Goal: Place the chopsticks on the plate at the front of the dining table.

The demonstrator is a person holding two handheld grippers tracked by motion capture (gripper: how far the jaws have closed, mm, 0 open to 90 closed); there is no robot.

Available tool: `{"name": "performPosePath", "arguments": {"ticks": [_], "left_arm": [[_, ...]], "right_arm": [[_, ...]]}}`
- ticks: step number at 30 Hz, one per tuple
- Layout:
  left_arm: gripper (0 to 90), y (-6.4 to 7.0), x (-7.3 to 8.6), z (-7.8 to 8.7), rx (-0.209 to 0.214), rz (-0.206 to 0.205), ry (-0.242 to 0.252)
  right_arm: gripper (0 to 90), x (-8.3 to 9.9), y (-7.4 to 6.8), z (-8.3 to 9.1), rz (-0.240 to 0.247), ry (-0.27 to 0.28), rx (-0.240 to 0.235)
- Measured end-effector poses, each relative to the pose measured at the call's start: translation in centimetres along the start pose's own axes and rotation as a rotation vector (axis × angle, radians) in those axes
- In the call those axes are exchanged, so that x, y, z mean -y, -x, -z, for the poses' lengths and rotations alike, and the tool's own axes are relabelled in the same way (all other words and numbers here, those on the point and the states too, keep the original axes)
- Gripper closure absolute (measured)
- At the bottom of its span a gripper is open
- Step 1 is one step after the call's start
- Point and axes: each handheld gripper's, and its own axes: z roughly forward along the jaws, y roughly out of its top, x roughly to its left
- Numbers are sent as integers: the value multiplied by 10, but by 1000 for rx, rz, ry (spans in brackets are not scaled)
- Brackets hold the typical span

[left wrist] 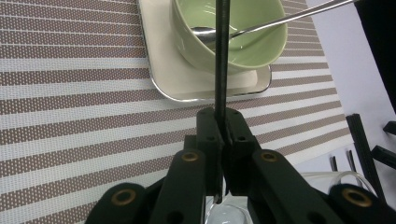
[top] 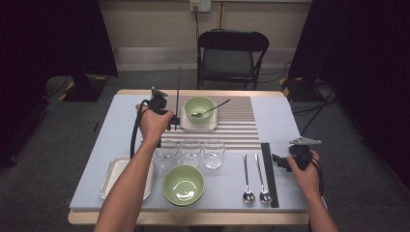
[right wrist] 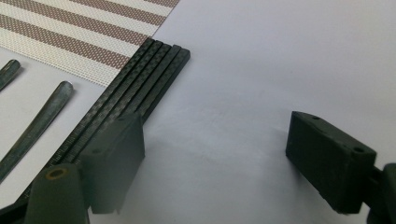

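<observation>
Pale grey covers the table (top: 96, 159) I work at, and a brown-and-white striped placemat (top: 241, 128) lies across its far middle. My left forearm stretches long and nearly straight from the near edge up over the table, the hand wrapped around my left gripper (top: 173, 121) at the placemat's left side. Its jaws are pressed together on a thin black chopstick (top: 178, 92), which stands almost upright, leaning slightly away from me; in the left gripper view the chopstick (left wrist: 221, 70) rises straight out of the closed jaws, crossing in front of the far green bowl (left wrist: 252, 42). That bowl sits on a small cream tray (left wrist: 163, 70) just beside the gripper, with a spoon (left wrist: 280, 21) resting inside it, handle pointing out to the right.

My right forearm is shorter in view, bent in at the table's near right corner, the hand holding my right gripper (top: 279, 162) low and pointed leftwards. Its jaws stand wide apart, holding nothing, just beside the bundle of black chopsticks (right wrist: 135, 88) lying flat on the table.

Nearer me sit a second green bowl (top: 183, 184), three glasses (top: 191, 152), another cream tray (top: 112, 175) and two spoons (top: 255, 181).
</observation>
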Motion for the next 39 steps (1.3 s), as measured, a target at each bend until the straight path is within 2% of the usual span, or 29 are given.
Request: {"name": "performPosePath", "arguments": {"ticks": [8, 19, 27, 31, 33, 39], "left_arm": [[872, 0, -3, -4, -2, -5, -1], [872, -3, -5, -15, -11, 18, -23], [872, -5, -7, -21, -18, 24, -28], [872, -7, -7, -23, -24, 39, -26], [872, -9, -8, -23, -24, 27, -32], [872, -10, -8, -25, -31, 32, -31]], "right_arm": [[181, 0, 0, 0, -2, -3, -3], [181, 0, 0, 0, 0, 0, -1], [181, 0, 0, 0, 0, 0, 0], [181, 0, 0, 0, -2, -1, -1], [181, 0, 0, 0, -2, -2, -3], [181, 0, 0, 0, -2, -3, -5]]}}
